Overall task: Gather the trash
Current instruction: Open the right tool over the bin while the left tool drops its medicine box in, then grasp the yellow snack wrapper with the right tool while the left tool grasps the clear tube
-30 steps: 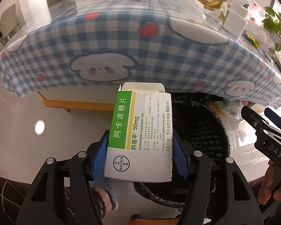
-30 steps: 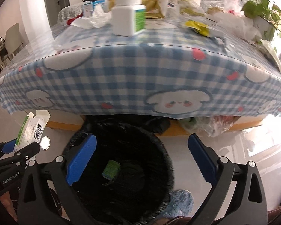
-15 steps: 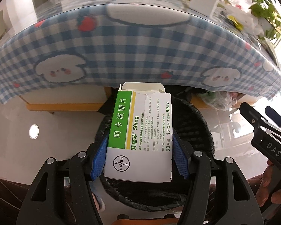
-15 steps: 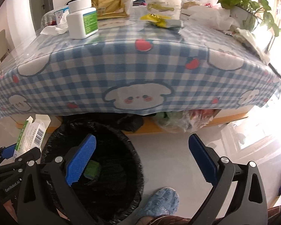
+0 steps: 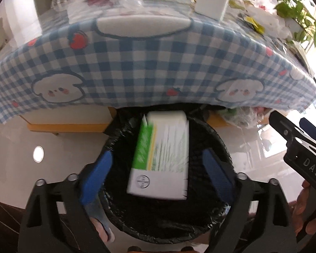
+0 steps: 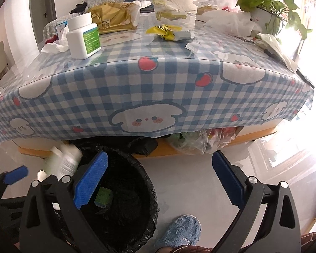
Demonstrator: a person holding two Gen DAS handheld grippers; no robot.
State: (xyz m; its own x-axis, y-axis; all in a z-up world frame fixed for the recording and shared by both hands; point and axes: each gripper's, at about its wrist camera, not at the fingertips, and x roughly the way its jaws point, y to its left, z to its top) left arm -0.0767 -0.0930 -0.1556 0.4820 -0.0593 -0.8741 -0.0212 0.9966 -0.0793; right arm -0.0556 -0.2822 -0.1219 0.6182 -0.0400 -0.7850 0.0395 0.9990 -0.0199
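Note:
A white and green medicine box (image 5: 162, 158) hangs blurred over the black-lined trash bin (image 5: 221, 143), falling free. My left gripper (image 5: 157, 168) is above the bin with its jaws opening, and the blue pads (image 5: 97, 170) stand clear of the box on both sides. In the right wrist view the box (image 6: 63, 162) is a white blur beside the bin's rim (image 6: 145, 181). My right gripper (image 6: 158, 164) is open and empty, to the right of the bin. A small green box (image 6: 103, 196) lies inside the bin.
The table under a blue checked cloth (image 6: 158, 88) carries a white bottle (image 6: 83, 38), a yellow wrapper (image 6: 164, 31), crumpled tissues (image 6: 231, 23) and a potted plant (image 6: 263, 2). A plastic bag (image 6: 200, 141) sits under the table. A blue slipper (image 6: 179, 232) is on the floor.
The left gripper carried the box sideways to above the bin, then its jaws spread and the box came loose. The right gripper stayed open and shifted a little to the right.

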